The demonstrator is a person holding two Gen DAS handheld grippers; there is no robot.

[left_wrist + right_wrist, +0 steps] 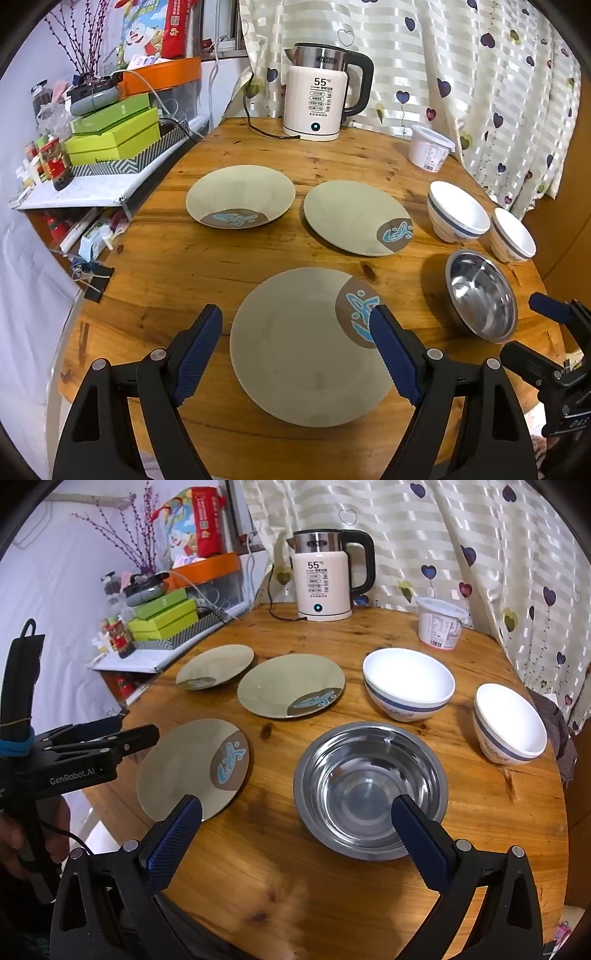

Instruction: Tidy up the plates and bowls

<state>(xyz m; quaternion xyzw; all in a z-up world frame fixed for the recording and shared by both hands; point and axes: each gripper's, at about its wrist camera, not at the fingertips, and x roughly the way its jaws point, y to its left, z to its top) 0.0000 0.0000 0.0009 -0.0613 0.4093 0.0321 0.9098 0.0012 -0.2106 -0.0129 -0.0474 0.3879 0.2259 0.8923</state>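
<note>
Three beige plates with blue fish marks lie apart on the round wooden table (184, 280): the near plate (303, 350) (184, 768), the back left plate (240, 192) (218, 664) and the back right plate (351, 214) (284, 686). To their right are a steel bowl (480, 295) (369, 786) and two white bowls with blue bands (408, 679) (509, 720). My left gripper (295, 309) hangs open over the near plate, holding nothing. Above the steel bowl's near left side, my right gripper (297, 801) is open and empty.
A cream electric kettle (317, 99) with its cord stands at the table's back, and a white lidded tub (441, 622) sits at the back right. A cluttered shelf with green boxes (114, 136) borders the table's left. A heart-patterned curtain (480, 554) hangs behind.
</note>
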